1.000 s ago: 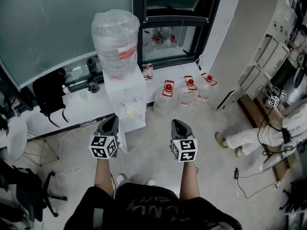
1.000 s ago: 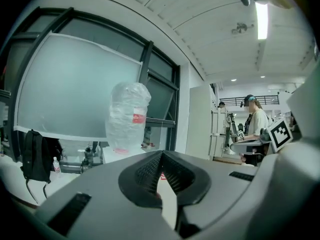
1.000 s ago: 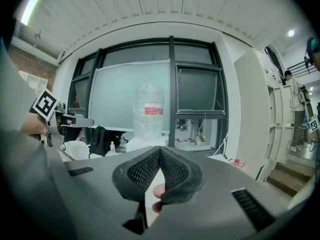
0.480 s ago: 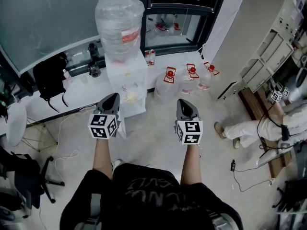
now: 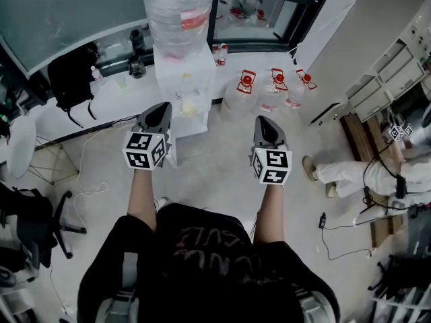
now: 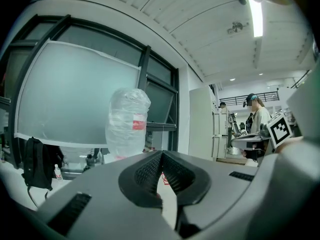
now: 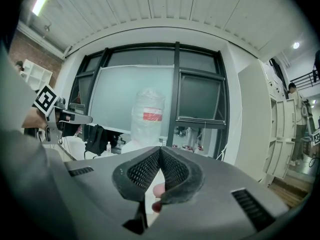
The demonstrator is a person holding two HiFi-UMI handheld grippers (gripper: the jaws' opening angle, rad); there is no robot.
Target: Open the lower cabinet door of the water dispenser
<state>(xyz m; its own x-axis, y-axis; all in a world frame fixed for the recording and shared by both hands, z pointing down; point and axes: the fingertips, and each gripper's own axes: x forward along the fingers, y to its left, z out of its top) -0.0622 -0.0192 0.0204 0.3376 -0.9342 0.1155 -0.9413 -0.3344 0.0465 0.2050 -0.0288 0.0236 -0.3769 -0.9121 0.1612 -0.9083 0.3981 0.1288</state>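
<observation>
Forearms (image 5: 143,200) stretch forward; left gripper (image 5: 163,106) and right gripper (image 5: 264,120) level, jaws together.

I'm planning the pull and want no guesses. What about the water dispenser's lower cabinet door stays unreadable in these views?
- Head view: the lower cabinet door of the water dispenser is seen steeply from above. Any handle is too small to tell, and the left hand-held gripper covers its left edge.
- Left gripper view: only the bottle shows; the shut jaws hide the cabinet.
- Right gripper view: the same.
</observation>
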